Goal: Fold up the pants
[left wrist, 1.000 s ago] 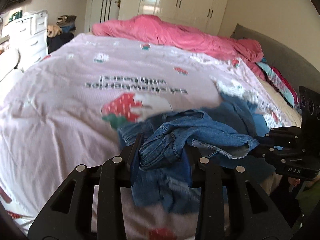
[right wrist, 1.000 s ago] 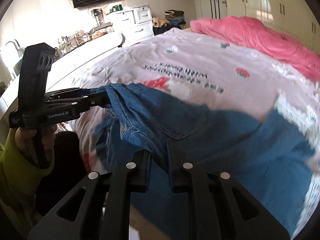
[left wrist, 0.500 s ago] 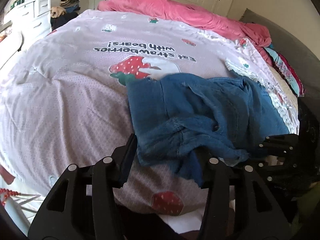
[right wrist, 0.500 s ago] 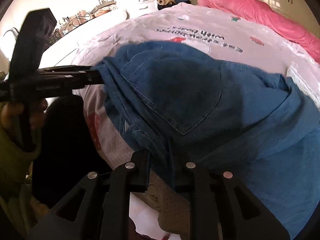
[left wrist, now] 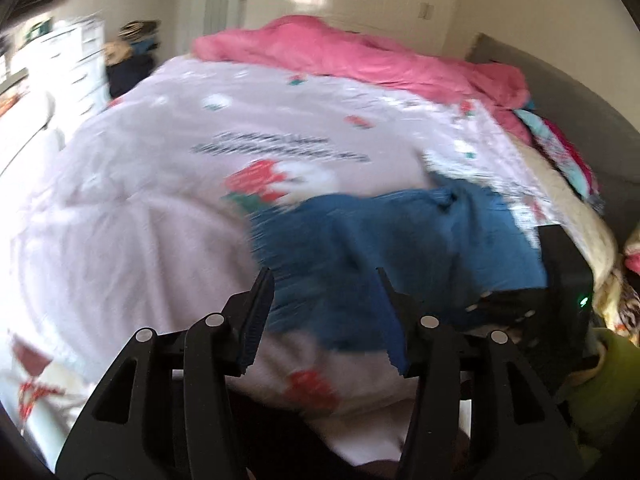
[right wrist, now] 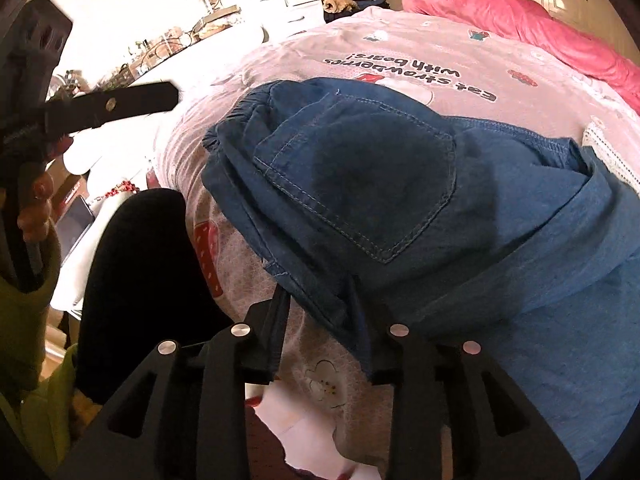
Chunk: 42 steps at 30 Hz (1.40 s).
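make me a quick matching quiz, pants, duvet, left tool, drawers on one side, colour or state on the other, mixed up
1 pants
2 duvet
3 left tool
4 drawers

a white, beside the bed
b open, holding nothing
c blue, spread on the bed
d pink, bunched at the far end

Pairs: 1-c, 2-d, 3-b, 4-a

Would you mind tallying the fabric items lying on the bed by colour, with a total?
Blue: 1, the denim pants
Light pink: 1, the strawberry-print cover
Bright pink: 1, the blanket bunched at the far end
Total: 3, leaving out the blurred pile of cloth at the bed's right edge.
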Motion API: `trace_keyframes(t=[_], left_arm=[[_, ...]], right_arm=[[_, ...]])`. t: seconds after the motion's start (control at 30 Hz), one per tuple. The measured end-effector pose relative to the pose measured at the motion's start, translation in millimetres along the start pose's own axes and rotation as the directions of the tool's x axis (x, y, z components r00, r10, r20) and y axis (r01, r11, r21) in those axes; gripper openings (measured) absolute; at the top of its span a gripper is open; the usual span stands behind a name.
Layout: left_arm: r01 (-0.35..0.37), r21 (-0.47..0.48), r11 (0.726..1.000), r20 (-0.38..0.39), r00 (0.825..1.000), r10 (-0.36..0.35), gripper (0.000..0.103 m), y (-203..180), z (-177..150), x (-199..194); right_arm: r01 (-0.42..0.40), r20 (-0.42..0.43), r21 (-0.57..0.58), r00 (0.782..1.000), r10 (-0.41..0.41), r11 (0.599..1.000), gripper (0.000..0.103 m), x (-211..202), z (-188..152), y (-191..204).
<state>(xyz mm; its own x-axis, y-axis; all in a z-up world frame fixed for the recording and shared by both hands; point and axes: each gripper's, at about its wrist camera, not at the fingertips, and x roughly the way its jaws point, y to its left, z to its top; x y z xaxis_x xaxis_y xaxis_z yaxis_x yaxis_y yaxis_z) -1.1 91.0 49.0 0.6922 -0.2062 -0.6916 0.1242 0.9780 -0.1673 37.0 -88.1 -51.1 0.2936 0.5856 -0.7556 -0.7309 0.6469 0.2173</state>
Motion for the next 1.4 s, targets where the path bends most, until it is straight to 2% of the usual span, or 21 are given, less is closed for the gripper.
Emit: trace_keyframes(t=[0.13, 0.2, 0.27, 0.37, 0.53, 0.6, 0.73, 0.8, 0.9, 0.97, 1.03, 1.1, 1.17, 1.3, 1.4], left_arm=[[0.042, 0.023, 0.999, -0.071, 0.997, -0.04, 0.039, -18.3, 4.0, 40.1], [-0.029, 0.052, 0.998, -0.108, 0.993, 0.035, 0.036, -20.9, -3.0, 57.7], [-0.05, 0.054, 0.997, -0.136, 0.989, 0.057, 0.036, -18.0, -11.1, 70.4], [-0.064, 0.08, 0.995, -0.127, 0.989, 0.074, 0.035, -16.1, -19.8, 72.9], [-0.061, 0.081, 0.995, -0.123, 0.99, 0.071, 0.035, -14.2, -23.5, 72.2], [-0.058, 0.077, 0.995, -0.12, 0.99, 0.067, 0.035, -13.2, -22.7, 72.7], [-0.053, 0.073, 0.996, -0.119, 0.991, 0.062, 0.035, -13.2, -22.1, 74.1], [-0.06, 0.074, 0.995, -0.117, 0.991, 0.068, 0.035, -14.8, -21.1, 74.7], [-0.06, 0.066, 0.996, -0.111, 0.992, 0.067, 0.035, -15.6, -19.2, 72.6], [-0.035, 0.035, 0.999, -0.093, 0.995, 0.038, 0.035, -14.9, -15.7, 62.1], [-0.004, 0.029, 1.0, -0.064, 0.998, 0.006, 0.035, -19.1, -11.4, 47.8], [0.007, 0.052, 0.999, -0.041, 0.999, -0.005, 0.036, -28.7, -7.4, 37.1], [0.029, 0.077, 0.997, -0.021, 0.999, -0.028, 0.041, -41.1, -3.2, 28.0], [0.107, 0.113, 0.988, -0.035, 0.994, -0.103, 0.043, -66.3, 2.7, 28.5], [0.155, 0.133, 0.979, -0.077, 0.986, -0.145, 0.043, -86.7, 0.9, 42.0]], right_arm=[[-0.024, 0.007, 0.038, 1.0, 0.023, 0.999, 0.033, -6.8, -1.6, -4.0], [-0.026, 0.015, 0.041, 1.0, 0.026, 0.999, 0.033, -15.1, -2.7, -4.3], [-0.043, 0.028, 0.054, 0.999, 0.042, 0.998, 0.035, -25.2, -4.5, -5.5], [-0.048, 0.067, 0.089, 0.997, 0.042, 0.995, 0.04, -41.3, -5.9, -10.8], [0.002, 0.14, 0.14, 0.99, -0.022, 0.99, 0.046, -58.9, 5.2, -24.0], [0.024, 0.127, 0.15, 0.991, -0.043, 0.988, 0.046, -51.8, 7.3, -30.5], [0.073, -0.024, 0.217, 0.997, -0.07, 0.974, 0.046, -11.3, 4.3, -48.5], [0.078, -0.023, 0.222, 0.997, -0.074, 0.972, 0.046, -4.7, 1.9, -51.2], [0.054, 0.007, 0.223, 0.998, -0.057, 0.973, 0.046, -18.3, 3.1, -50.7], [0.031, 0.078, 0.24, 0.996, -0.051, 0.97, 0.046, -42.4, 1.3, -54.3], [0.052, 0.137, 0.272, 0.986, -0.092, 0.961, 0.05, -68.9, -0.1, -64.2], [0.084, 0.165, 0.303, 0.976, -0.139, 0.949, 0.052, -86.1, -2.9, -70.8], [0.111, 0.186, 0.342, 0.965, -0.183, 0.933, 0.052, -101.7, -10.9, -83.0], [0.13, 0.202, 0.421, 0.951, -0.233, 0.898, 0.052, -119.3, -21.2, -104.5], [0.143, 0.207, 0.45, 0.944, -0.258, 0.882, 0.06, -124.7, -24.3, -116.7]])
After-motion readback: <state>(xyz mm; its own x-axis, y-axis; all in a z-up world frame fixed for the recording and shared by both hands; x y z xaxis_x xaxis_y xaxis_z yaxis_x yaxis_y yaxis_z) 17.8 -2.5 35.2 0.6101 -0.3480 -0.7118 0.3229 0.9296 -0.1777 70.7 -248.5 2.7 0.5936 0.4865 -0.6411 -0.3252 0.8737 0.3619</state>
